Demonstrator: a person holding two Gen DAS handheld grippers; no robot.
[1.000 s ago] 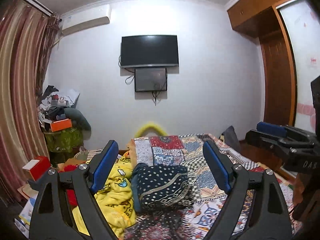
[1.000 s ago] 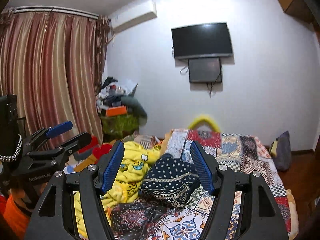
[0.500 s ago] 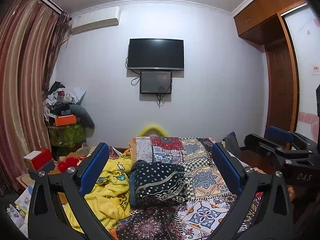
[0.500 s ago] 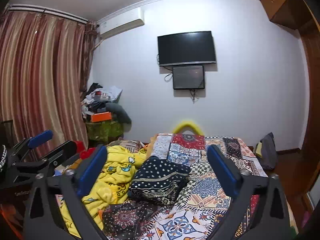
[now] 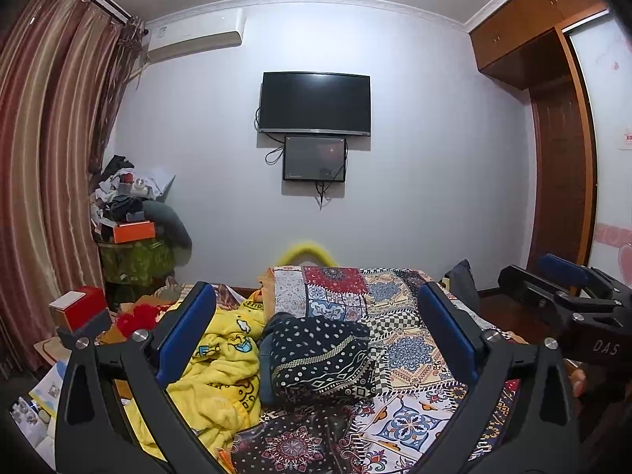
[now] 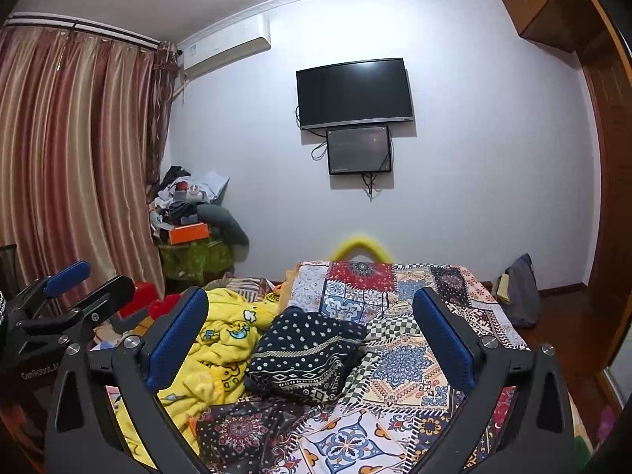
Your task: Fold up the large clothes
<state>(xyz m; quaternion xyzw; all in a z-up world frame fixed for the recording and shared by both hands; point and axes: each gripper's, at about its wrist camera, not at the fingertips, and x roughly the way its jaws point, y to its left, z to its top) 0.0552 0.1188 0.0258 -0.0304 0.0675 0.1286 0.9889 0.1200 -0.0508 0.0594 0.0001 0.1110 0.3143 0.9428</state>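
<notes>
I am holding my left gripper point(image 5: 316, 328) and right gripper point(image 6: 310, 324) spread wide and empty, having just opened them, squaring up on the folded dotted garment point(image 5: 320, 359) at twelve o'clock.

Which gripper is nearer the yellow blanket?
Left, it seems. The left gripper hangs open on the yellow blanket's side of the bed; the right gripper, open too, sits further right, facing the dotted folded cloth. Neither touches it.

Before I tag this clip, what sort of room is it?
A home bedroom, most likely: a bed under a patchwork cover with a folded dotted garment and a yellow blanket on it, a TV on the wall, and a wooden wardrobe to the right.
</notes>
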